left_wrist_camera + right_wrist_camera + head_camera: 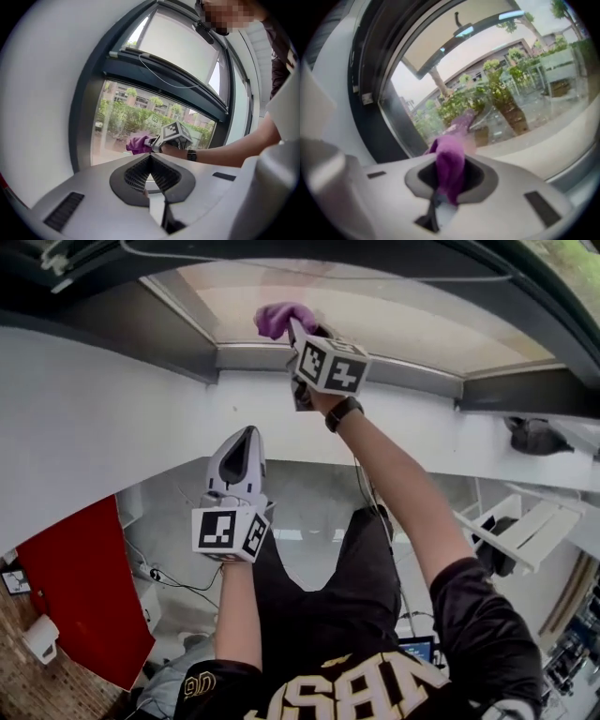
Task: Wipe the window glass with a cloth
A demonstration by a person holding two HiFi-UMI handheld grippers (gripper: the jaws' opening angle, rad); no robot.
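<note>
Although the head view showed the right gripper (294, 332) raised to the window glass (403, 320), its marker cube covered most of the jaws, and only a bunched purple end of the cloth (281, 318) stuck out past them. The right gripper view was smeared by blur, so the far end of the cloth (450, 161) ran into its own purple reflection on the glass (525, 89), and the exact line of contact could not be made out. From the left gripper view the cloth (137, 143) was a small purple lump low against the glass (124, 117), its gripped end hidden behind the right gripper (153, 142).

The cloth's long axis ran along the right gripper's jaws, from the pinch between them straight out toward the pane, with a fold drooping below the jaws. The right gripper (449, 185) was clamped on that cloth, the fabric filling the gap between the pads.

The left gripper (247, 435) was held lower, well apart from the pane and pointing up at it. In its own view the left gripper (151, 161) had its ribbed pads drawn together at the tips with nothing between them. A dark window frame (86, 122) bordered the glass on the left.
</note>
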